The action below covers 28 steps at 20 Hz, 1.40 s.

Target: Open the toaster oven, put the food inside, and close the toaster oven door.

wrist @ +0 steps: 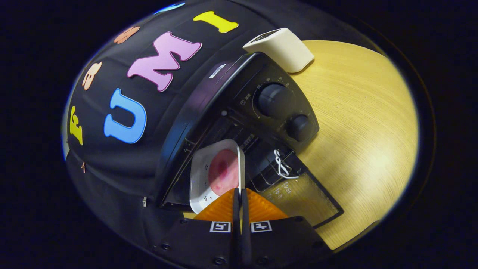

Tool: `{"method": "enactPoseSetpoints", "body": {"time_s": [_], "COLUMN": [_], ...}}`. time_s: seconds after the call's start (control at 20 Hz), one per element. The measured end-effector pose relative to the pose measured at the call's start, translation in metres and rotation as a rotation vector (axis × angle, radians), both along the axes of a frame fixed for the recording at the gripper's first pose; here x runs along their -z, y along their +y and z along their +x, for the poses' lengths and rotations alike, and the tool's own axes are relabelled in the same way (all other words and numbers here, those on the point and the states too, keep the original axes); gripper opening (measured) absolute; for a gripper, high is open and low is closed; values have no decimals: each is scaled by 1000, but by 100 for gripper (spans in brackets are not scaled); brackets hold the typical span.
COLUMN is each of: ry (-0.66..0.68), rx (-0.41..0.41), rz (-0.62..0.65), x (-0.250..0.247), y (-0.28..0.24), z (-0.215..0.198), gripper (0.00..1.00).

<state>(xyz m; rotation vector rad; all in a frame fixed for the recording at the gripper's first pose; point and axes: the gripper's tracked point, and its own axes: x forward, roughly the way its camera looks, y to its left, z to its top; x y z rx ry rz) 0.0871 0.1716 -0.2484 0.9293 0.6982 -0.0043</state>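
White tray [203,175] of food, rim pinched in gripper [240,194], inside toaster oven [239,112].

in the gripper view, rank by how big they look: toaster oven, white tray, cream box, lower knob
1. toaster oven
2. white tray, shut in the tool, so nearness inflates it
3. cream box, roughly alike
4. lower knob

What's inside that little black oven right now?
A white tray holding pink food is partway into the open toaster oven, its rim pinched by the tongs. The rack under the tray and the oven's back are hidden.
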Motion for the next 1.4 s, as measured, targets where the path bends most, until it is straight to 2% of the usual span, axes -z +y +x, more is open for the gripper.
{"method": "enactPoseSetpoints", "body": {"time_s": [0.3, 0.5, 0.65, 0.8, 0.9, 1.1, 1.15, 1.2, 1.4], "ry": [60, 91, 104, 100, 76, 58, 67, 85, 88], "rx": [148, 226, 258, 246, 224, 150, 127, 113, 33], "rz": [19, 55, 70, 108, 112, 81, 65, 34, -32], "x": [18, 20, 21, 15, 6, -3, -2, 3, -1], "y": [2, 3, 3, 10, 14, 26, 29, 28, 29], "z": [32, 39, 39, 36, 35, 19, 12, 4, -23], "gripper": [5, 5, 6, 11, 26, 85, 96, 100, 99]}}
